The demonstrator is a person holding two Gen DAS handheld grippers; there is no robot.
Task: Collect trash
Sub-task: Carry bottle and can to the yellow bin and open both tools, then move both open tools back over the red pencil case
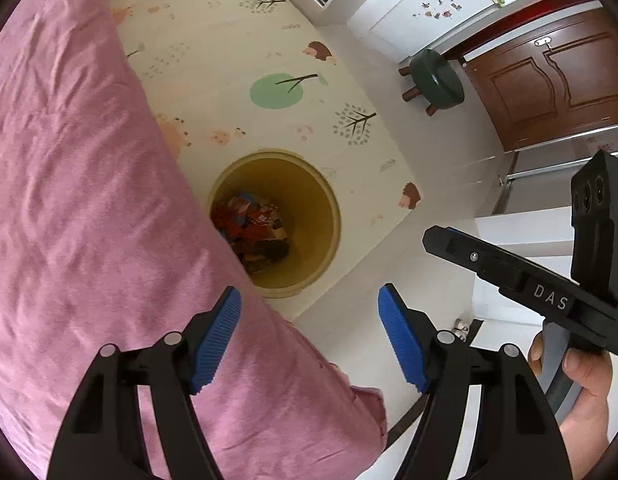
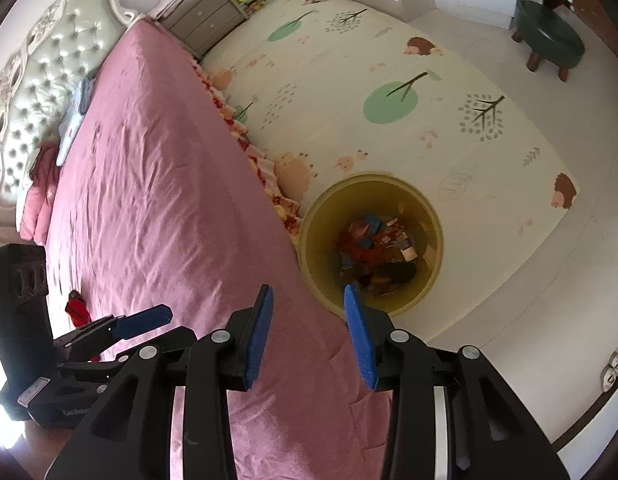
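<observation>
Left gripper (image 1: 309,336) black with ribbed blue pads (image 1: 217,340) and silver screws; right gripper (image 2: 309,332) alike; "DAS" lettering.

A pink bedspread (image 2: 157,184) borders a tree-printed play mat (image 2: 389,92), with a green stool (image 2: 549,40) near a wooden door (image 1: 549,80)

Home bedroom, pink-sheeted bed (image 2: 149,184), tufted headboard (image 2: 49,80)
</observation>
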